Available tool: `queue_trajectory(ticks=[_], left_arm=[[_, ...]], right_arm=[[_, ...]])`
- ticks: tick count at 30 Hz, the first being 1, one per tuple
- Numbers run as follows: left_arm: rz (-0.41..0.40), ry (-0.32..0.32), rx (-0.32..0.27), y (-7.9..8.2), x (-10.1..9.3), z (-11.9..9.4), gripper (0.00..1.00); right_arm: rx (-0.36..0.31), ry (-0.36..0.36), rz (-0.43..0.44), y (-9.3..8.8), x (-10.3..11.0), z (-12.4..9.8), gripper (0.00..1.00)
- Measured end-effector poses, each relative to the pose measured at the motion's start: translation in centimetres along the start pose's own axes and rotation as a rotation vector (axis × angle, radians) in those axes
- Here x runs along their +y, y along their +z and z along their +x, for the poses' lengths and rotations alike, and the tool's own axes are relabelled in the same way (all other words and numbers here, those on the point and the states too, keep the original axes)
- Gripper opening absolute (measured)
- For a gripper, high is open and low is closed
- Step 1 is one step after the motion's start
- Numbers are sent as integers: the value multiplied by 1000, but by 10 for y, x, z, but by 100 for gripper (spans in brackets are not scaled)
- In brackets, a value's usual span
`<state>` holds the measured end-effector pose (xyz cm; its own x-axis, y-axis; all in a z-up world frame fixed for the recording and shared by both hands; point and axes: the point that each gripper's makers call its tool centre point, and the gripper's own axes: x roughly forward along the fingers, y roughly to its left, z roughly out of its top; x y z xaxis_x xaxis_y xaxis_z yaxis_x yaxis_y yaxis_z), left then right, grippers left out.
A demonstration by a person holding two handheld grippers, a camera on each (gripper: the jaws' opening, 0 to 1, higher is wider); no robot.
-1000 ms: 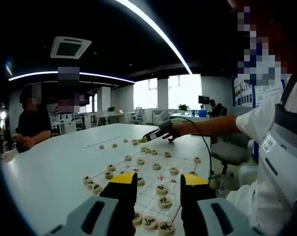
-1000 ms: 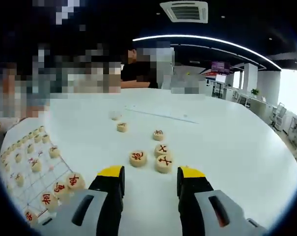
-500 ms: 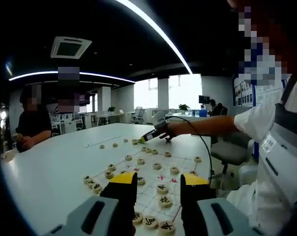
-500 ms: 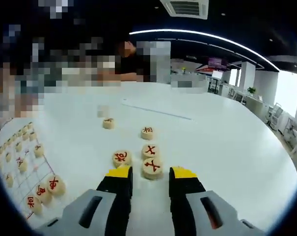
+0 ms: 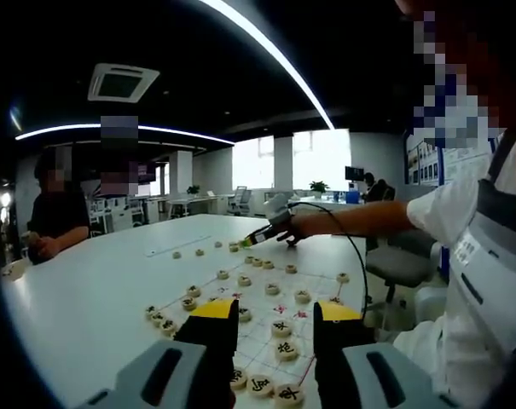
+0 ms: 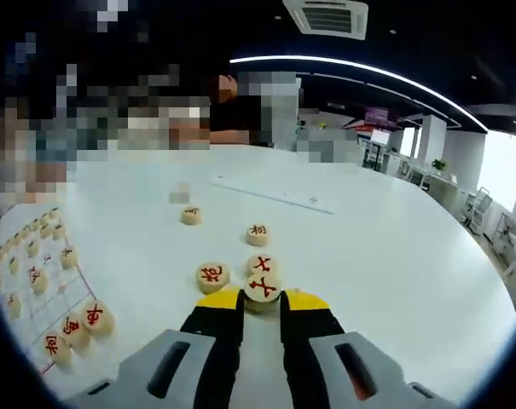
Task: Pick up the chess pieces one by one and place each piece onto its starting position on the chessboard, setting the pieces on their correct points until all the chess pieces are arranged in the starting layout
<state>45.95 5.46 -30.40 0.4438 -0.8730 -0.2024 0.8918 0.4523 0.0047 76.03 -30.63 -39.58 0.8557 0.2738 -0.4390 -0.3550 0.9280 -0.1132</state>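
In the left gripper view, a seated person in a dark top [image 5: 57,217] is far off to the left of the left gripper [image 5: 275,317], at the far edge of the white table [image 5: 95,290]. The left gripper hangs above the chessboard [image 5: 270,328] with its 2 yellow-tipped jaws wide apart and nothing between them. A row of pale round pieces [image 5: 159,318] lies just left of its left jaw, and black-marked pieces [image 5: 285,348] sit on the board in the gap between the jaws (3 more line the board's near edge). Well ahead and a little to the right, the right gripper [image 5: 251,241] reaches down to the table beyond the board, held by a hand [image 5: 293,226] on an outstretched arm in a white sleeve [image 5: 458,209].

In the right gripper view, the chessboard's [image 6: 44,298] corner with red-marked pieces [image 6: 97,317] lies to the left of the jaws. Just ahead and left of the left jaw sits 1 loose red-marked piece [image 6: 212,276]. The right gripper [image 6: 262,298] has its jaws drawn narrow, closed on either side of a red-marked chess piece [image 6: 262,288] that rests on the table. Another piece [image 6: 261,264] touches it from behind, a further one [image 6: 258,233] lies beyond that, and 1 more [image 6: 190,215] lies farther off to the left. A long clear ruler-like strip [image 6: 270,195] lies well ahead.
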Motion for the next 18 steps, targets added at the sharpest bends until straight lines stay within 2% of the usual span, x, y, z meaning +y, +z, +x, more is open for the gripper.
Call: queue_trajectory(ticks=[13,18], left_arm=[[0,1,-4,2,0,-1,37],[2,1,-6,3,-1,-1,36]], right_arm=[[-12,34,20,1,10,-9,18],[-24,90,14,-1,27,-24,18]])
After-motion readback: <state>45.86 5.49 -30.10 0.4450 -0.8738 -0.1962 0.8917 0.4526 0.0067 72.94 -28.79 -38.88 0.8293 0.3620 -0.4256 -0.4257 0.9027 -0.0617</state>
